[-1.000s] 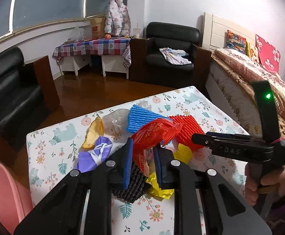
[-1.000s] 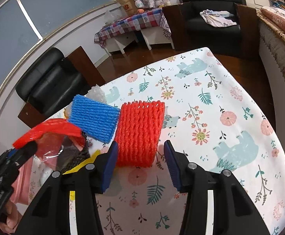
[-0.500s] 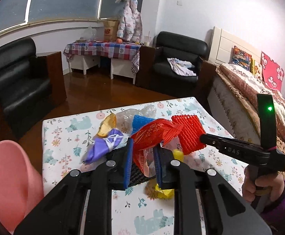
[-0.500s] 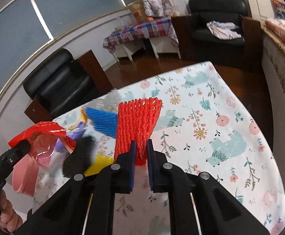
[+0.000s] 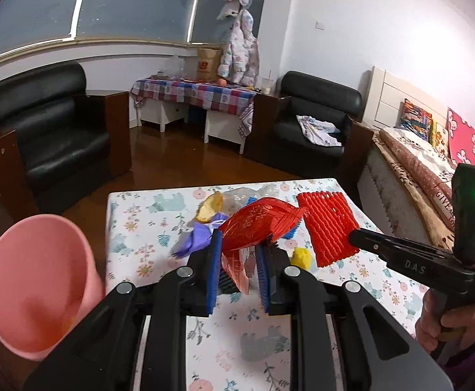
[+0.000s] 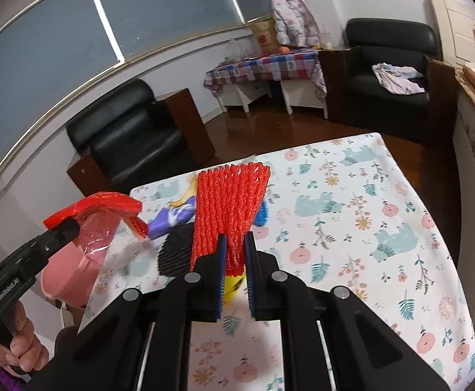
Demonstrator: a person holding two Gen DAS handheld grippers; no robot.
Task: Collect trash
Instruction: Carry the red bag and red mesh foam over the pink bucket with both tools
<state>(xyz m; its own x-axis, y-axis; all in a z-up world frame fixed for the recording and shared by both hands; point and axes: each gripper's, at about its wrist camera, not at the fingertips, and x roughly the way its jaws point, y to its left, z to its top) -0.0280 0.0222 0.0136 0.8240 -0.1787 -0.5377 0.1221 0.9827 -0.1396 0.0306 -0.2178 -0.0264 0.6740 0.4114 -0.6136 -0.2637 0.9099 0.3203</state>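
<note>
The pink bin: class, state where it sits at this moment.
In the left wrist view the pink bin stands at lower left, off the left edge of the floral table, its mouth open, just left of the left gripper holding the red wrapper.

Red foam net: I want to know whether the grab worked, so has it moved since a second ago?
Yes. The red foam net lay flat on the table beside the blue net; now it hangs upright, raised off the cloth, pinched in the right claw.

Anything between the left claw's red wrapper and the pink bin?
Nothing visible. The left claw holds the crinkly red plastic wrapper above the floral tablecloth; the pink plastic bin sits open beside the table's left edge, with clear air between.
</note>
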